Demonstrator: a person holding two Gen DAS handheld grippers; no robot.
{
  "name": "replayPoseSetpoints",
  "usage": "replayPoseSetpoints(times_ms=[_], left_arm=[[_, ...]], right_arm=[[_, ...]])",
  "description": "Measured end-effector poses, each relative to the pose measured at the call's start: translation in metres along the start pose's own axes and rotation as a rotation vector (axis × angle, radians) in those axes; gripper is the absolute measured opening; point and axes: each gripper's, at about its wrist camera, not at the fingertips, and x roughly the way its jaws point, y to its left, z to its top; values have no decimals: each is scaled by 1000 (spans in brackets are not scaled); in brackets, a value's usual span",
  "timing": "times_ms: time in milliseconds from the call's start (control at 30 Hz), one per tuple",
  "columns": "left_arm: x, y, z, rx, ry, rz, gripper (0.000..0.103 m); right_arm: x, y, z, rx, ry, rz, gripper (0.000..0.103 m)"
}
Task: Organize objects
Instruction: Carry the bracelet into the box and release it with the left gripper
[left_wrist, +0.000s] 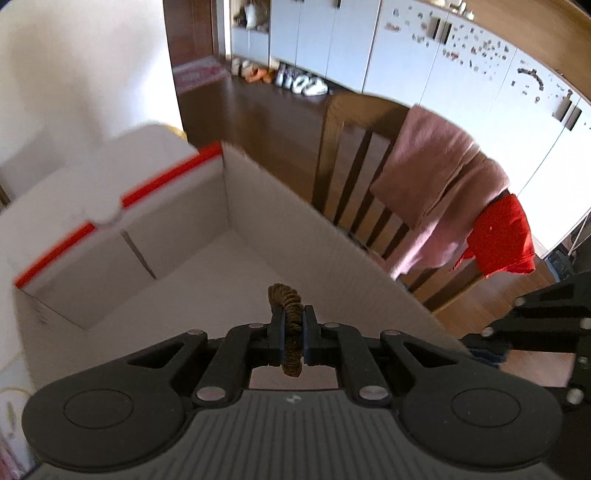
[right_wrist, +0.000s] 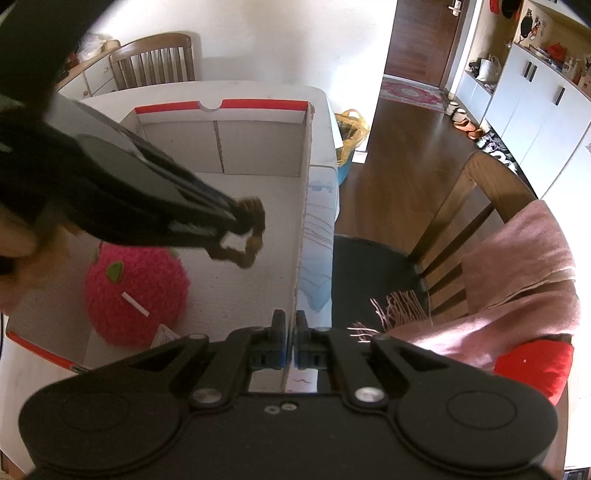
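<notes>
At the lower centre of the left wrist view, the left gripper (left_wrist: 293, 341) is seen pinching a brown scrunchie (left_wrist: 288, 317) between its fingers, the loop standing up above the tips; below and beyond it lies the bare floor of a white cardboard box (left_wrist: 207, 266) with a red-edged rim. From the right wrist view the same scrunchie (right_wrist: 243, 236) is observed hanging over the middle of the box (right_wrist: 258, 177), not yet let go; it cannot be told how high above the floor it is held. A pink plush toy (right_wrist: 135, 295) with green spots is noted already lying inside the box at the lower left of that frame. The right gripper (right_wrist: 290, 343) is seen pressed onto the box's right side wall, one finger on each face of the cardboard, apparently steadying it. A wooden chair (right_wrist: 480, 206) draped with a pink scarf (right_wrist: 517, 266) stands just beside the box, at the right of the frame. Progress is judged as partial: one item is stowed; a second is over the box and awaits release; whether further items remain outside cannot be told from these views.
</notes>
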Motion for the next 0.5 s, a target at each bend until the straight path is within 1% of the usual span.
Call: replayPoseSetpoints(times_ms=[167, 333, 500], left_arm=[[18, 2, -2, -21, 60, -11, 8], [23, 6, -5, -49, 96, -38, 8], [26, 5, -7, -42, 118, -24, 9]], right_arm=[[1, 0, 0, 0, 3, 2, 3], [1, 0, 1, 2, 5, 3, 3], [1, -1, 1, 4, 6, 3, 3]])
